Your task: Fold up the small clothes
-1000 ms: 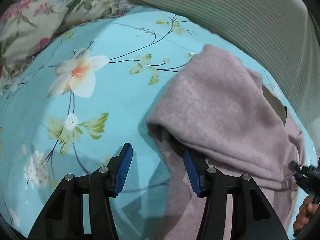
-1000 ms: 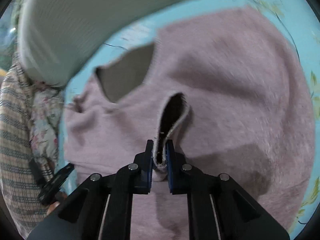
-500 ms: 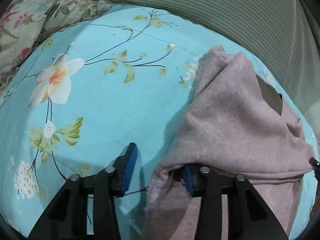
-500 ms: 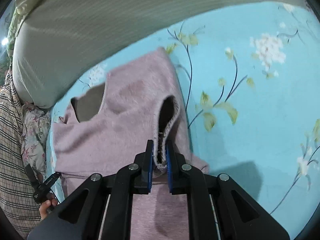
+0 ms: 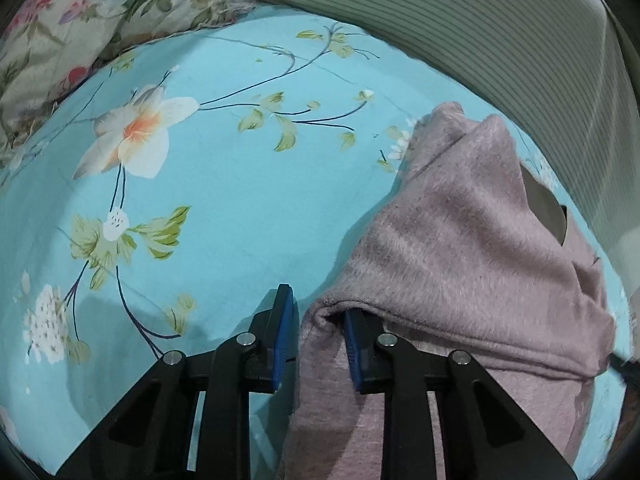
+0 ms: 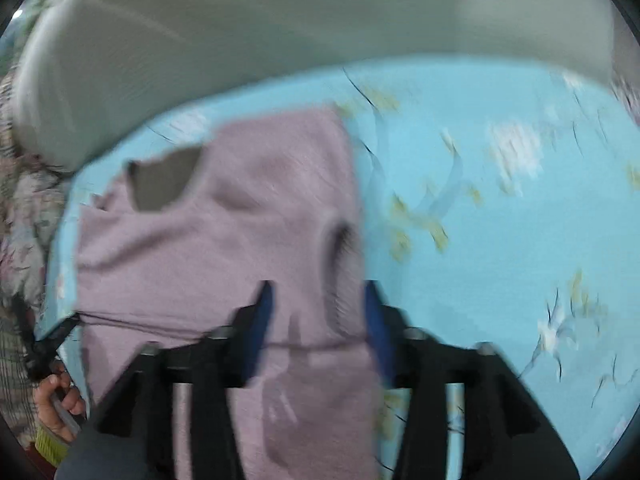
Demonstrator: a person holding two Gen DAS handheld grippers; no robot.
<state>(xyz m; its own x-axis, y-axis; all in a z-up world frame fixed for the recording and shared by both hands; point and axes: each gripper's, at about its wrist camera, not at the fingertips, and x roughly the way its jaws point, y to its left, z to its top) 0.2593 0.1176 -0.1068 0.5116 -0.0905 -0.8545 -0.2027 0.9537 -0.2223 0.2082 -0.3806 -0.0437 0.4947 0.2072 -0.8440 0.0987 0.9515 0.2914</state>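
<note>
We are working over a turquoise floral bedsheet (image 5: 224, 216), where a small mauve knit sweater (image 5: 472, 248) is lying with one part doubled over itself. From the left wrist it is filling the lower right of the view; from the right wrist the same sweater (image 6: 224, 248) is spreading across the lower left and middle, its grey-lined neck opening (image 6: 164, 184) pointing toward the striped grey-green bedding (image 5: 480, 32) at the far edge.

Our left gripper (image 5: 320, 340) is closing, and a bunched corner of the folded sweater edge is sitting between its blue pads (image 5: 285, 332). The right-hand pad is tucked under the top layer of fabric, while the left-hand pad is resting just beside the bunch, over bare sheet (we cannot tell whether the pads are pressing the cloth yet).

Our right gripper (image 6: 318, 320) is opening, its blue pads (image 6: 260, 320) standing apart with a clear gap on either side of the sleeve opening (image 6: 340, 240). The sweater is lying beneath and between them, gripped by neither. This view is blurred, so finer detail of the knit is lost.

A floral pillow (image 5: 80, 28) is sitting at the far left of the sheet, well apart from the sweater. At the lower left edge of the right wrist view, a hand (image 6: 56, 404) is wrapping around a dark handle, next to checked fabric (image 6: 16, 360).
</note>
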